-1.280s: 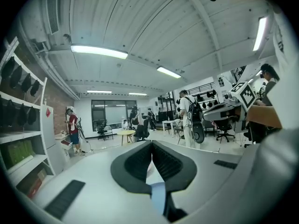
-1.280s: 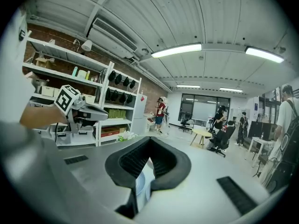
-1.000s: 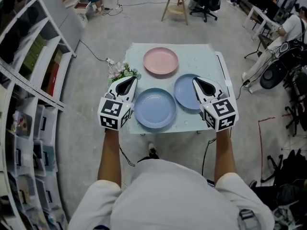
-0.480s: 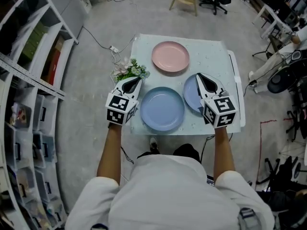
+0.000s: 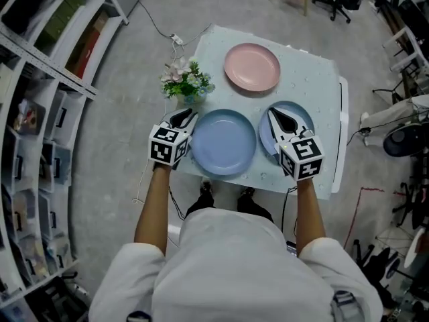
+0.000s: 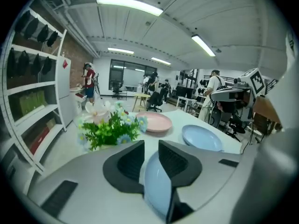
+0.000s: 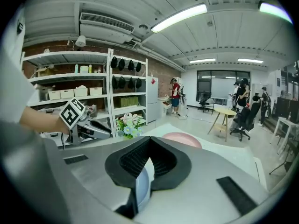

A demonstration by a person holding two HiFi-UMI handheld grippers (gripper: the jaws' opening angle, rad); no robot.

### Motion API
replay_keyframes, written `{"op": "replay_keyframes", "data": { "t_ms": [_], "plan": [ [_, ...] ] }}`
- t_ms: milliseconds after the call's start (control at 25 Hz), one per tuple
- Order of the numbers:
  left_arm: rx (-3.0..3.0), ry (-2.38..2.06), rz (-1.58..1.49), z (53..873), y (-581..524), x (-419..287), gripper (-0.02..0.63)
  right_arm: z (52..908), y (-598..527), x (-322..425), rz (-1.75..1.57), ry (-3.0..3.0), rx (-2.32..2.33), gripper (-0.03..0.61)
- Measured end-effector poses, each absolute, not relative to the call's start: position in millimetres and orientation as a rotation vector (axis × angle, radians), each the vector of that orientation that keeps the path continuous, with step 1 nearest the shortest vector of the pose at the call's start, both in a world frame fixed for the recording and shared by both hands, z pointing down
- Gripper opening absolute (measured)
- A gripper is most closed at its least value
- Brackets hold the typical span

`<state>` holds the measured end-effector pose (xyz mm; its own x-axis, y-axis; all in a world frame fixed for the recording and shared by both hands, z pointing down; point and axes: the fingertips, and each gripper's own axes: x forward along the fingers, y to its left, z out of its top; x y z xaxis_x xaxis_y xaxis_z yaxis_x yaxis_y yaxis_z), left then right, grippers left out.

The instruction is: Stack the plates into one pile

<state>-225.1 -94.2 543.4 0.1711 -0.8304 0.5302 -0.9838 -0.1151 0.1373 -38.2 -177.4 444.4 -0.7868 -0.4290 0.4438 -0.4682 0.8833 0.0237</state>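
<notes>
Three plates lay apart on the pale blue-green square table [image 5: 322, 79], none stacked yet. The pink round plastic plate [image 5: 252, 67] was at 12 o'clock of the top, the large blue round plate [image 5: 224, 141] at 7, and the smaller blue round plate [image 5: 301, 115] at 4. A small bunch of artificial flowers [image 5: 186, 82] stood at 10, clear of the plates.

L gripper [image 5: 184, 118] sat low at the large blue plate's 10 o'clock rim, pointing fwd & down. Its jaws had just been opening. They stood a little apart w/ the plate's edge showing through the gap, but no pad pressed on it: released, nothing held. Prob. placed there to slip over the rim for a pinch.

R gripper [image 5: 275, 115] hung over the smaller blue plate's 9 o'clock side. Its jaws were clenched tip to tip & empty, the plate only seen beneath them. It'd likely need to open before any grab.

Judgement: task at its start. Each hand was lined up w/ the plate nearest it, so neither arm had to cross. Thin rims lying flat gave little to bite, so a jaw would have to get under the edge.
</notes>
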Motion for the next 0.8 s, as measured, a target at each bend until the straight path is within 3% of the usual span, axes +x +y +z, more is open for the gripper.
{"op": "replay_keyframes", "data": {
  "t_ms": [80,160,680,800],
  "plan": [
    [1.933,-1.694,0.477,567.1,-87.0,-221.3,0.134,455.3,-177.5,-36.7,0.144,-2.603,0.609,0.012],
    [1.867,-1.678,0.511,591.1,-78.8,-219.5,0.140,464.7,-177.6,-36.5,0.169,-2.596,0.576,0.012],
    [1.625,-1.599,0.564,688.1,-48.0,-215.7,0.156,506.8,-181.3,-24.4,0.243,-2.512,0.557,0.014],
    [1.604,-1.574,0.515,695.9,-44.0,-211.3,0.134,510.5,-179.8,-22.3,0.253,-2.503,0.572,0.014]
  ]
}}
